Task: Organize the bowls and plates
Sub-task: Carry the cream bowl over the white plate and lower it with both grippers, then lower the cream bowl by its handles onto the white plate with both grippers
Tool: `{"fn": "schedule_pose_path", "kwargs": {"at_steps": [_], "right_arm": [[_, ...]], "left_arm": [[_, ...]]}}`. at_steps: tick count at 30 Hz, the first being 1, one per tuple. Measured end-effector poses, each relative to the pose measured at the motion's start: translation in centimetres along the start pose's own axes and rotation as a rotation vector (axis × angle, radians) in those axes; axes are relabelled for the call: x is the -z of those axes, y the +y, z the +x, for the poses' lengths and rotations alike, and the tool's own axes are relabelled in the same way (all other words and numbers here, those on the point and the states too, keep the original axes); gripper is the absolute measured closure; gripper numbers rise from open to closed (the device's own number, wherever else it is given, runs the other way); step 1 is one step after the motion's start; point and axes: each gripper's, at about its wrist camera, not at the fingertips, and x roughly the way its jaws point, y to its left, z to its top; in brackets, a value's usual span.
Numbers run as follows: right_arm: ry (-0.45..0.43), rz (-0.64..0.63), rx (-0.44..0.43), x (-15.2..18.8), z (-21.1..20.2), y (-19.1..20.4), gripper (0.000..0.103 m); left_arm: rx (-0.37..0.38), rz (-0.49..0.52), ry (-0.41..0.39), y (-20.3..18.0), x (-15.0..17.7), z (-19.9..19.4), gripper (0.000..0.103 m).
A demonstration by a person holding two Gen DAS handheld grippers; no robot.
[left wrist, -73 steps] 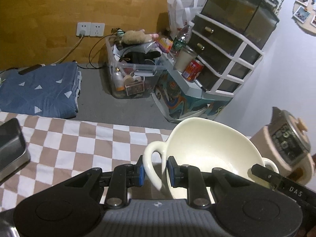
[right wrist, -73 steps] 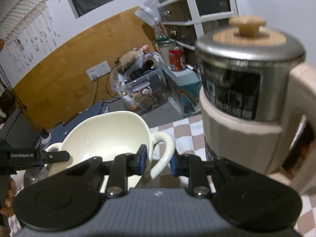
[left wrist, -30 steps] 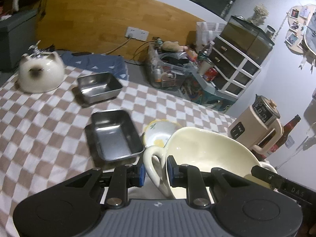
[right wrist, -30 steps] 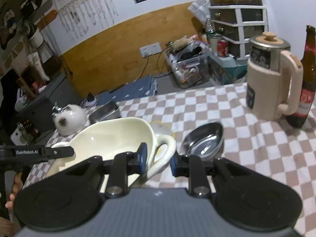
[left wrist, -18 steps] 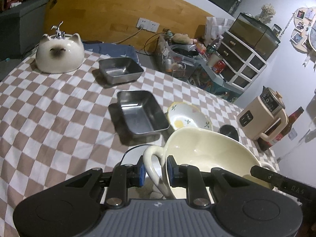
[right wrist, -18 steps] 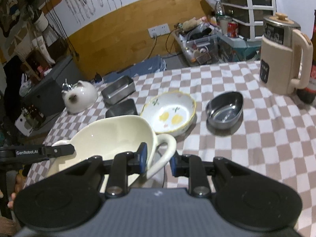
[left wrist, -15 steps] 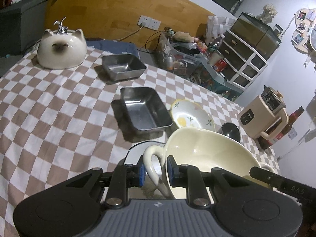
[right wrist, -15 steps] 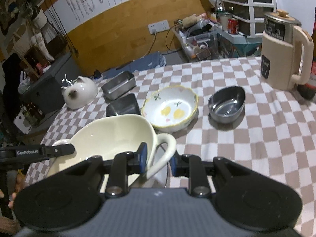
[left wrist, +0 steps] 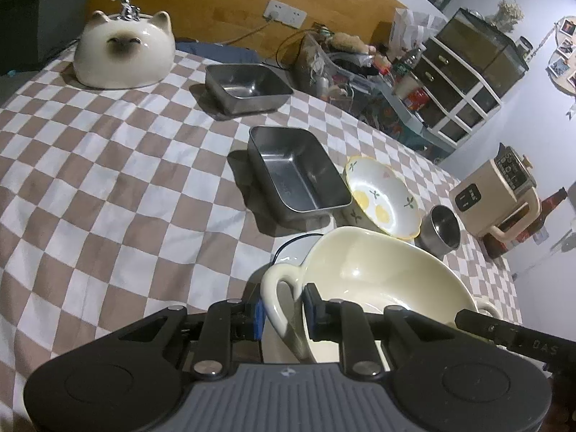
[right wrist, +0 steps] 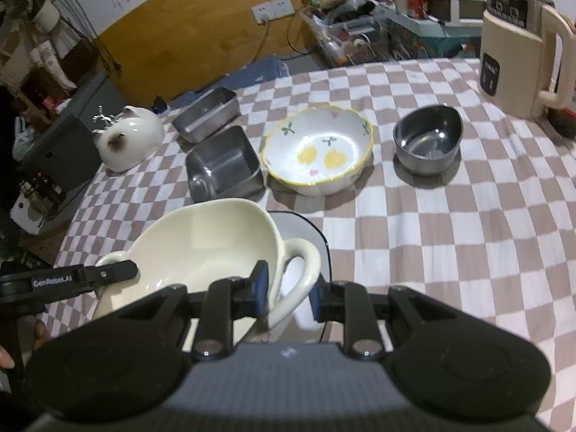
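A cream two-handled bowl hangs between both grippers above a white black-rimmed plate. My left gripper is shut on the bowl's left handle. My right gripper is shut on its right handle. Beyond the bowl on the checked cloth stand a flowered ceramic bowl, a small round steel bowl and two rectangular steel trays.
A cat-shaped ceramic pot stands at the table's far left. A beige electric kettle and a brown bottle stand at the far right. Behind the table are a clutter-filled crate and drawers.
Both grippers have carried the cream bowl down and nearer to the table. The white plate has come into view under it, and the trays and bowls look closer.
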Motion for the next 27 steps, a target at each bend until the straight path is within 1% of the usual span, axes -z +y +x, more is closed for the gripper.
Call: {"fn": "schedule_pose_path", "kwargs": {"at_steps": [8,15,27], "right_arm": [[0.012,0.080,0.058,0.5,1.4,-0.4,0.076],[0.018,0.114,0.082,1.0,1.5,-0.4,0.076],[0.031,0.074,0.085,0.7,1.7,0.2,0.076]], "left_arm": [[0.023,0.054,0.052,0.0,-0.5,1.9,0.080],[0.021,0.057,0.058,0.0,-0.5,2.4,0.079],[0.009,0.033,0.063,0.8,-0.2,3.1,0.076]]}}
